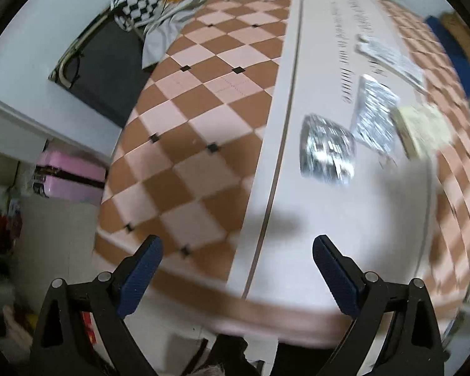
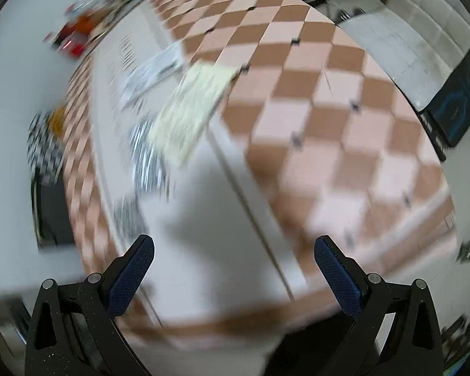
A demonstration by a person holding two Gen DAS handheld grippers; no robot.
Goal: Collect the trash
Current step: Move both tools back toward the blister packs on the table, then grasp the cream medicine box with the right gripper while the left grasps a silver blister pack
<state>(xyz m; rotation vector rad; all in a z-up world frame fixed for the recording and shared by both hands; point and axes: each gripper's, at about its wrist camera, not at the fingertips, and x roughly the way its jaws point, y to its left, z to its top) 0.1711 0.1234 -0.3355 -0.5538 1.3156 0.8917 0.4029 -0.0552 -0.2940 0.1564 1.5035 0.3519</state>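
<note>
The left gripper (image 1: pixel 236 252) hangs above the near edge of the bench (image 1: pixel 203 163), and its blue fingers (image 1: pixel 141 279) are wide apart with nothing between them. The right gripper (image 2: pixel 233 252) hangs over the same bench (image 2: pixel 344 131), and its fingers (image 2: pixel 130 277) are wide apart and hold nothing too. The bench has a cloth of pink and brown squares, with a long white strip (image 1: pixel 329 213) down the middle. The trash lies on that strip, well ahead of both grippers: a shiny silver wrapper (image 1: pixel 327 150), a second silver wrapper (image 1: pixel 376 112) just beside it, a pale yellow packet (image 1: pixel 421 128) at the strip's edge, and a flat grey-and-white wrapper (image 1: pixel 391 58) farther back. Both pictures are blurry. A checked black-and-white cloth (image 1: pixel 141 0) sits at the far corner.
</note>
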